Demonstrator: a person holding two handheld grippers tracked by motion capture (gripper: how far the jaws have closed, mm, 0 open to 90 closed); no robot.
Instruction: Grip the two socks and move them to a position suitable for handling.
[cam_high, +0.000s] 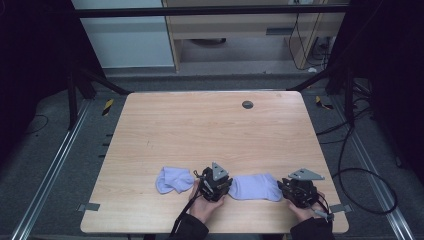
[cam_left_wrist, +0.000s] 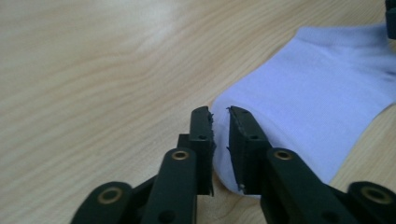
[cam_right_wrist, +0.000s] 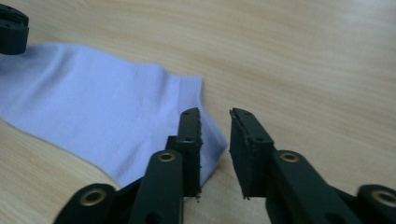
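Note:
A pale lilac sock (cam_high: 255, 187) lies flat near the table's front edge, between my two grippers. My left gripper (cam_high: 226, 186) is at its left end. In the left gripper view the jaws (cam_left_wrist: 219, 114) stand a narrow gap apart, with the sock's edge (cam_left_wrist: 317, 93) in and behind the gap and not pinched. My right gripper (cam_high: 284, 190) is at the sock's right end. Its jaws (cam_right_wrist: 215, 114) stand apart over the sock's corner (cam_right_wrist: 93, 107), holding nothing. A second lilac sock (cam_high: 173, 180) lies crumpled to the left of my left gripper.
The wooden table (cam_high: 210, 130) has a round dark grommet (cam_high: 247, 104) near its far edge. The table's front edge runs just below both hands. Black frame bars and cables stand around the table on the floor.

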